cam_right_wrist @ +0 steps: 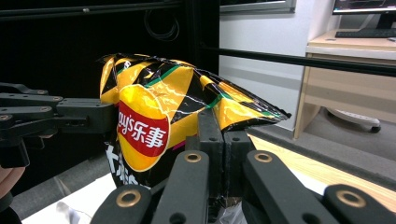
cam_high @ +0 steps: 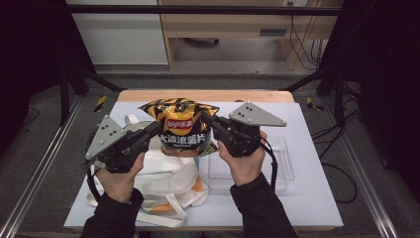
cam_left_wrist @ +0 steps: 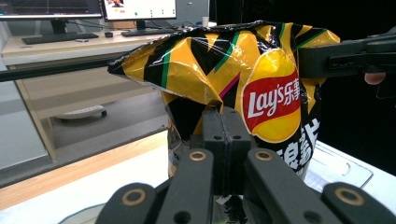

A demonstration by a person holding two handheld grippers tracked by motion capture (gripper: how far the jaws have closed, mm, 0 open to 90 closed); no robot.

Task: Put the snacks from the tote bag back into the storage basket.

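Crisp bag, centre of the high view, held up above the table: yellow and black foil with green and pink stripes, red Lay's roundel, white characters below it. Puffed, top seam crumpled and flared wide.

Left gripper comes in from the left of that frame, jaws pressed together on the bag's left edge; in the left gripper view the pads meet with foil pinched between them. Right gripper from the right, likewise clamped on the opposite edge.

Below the bag: white tote bag with orange showing, lower centre. Clear plastic tray just right of it.
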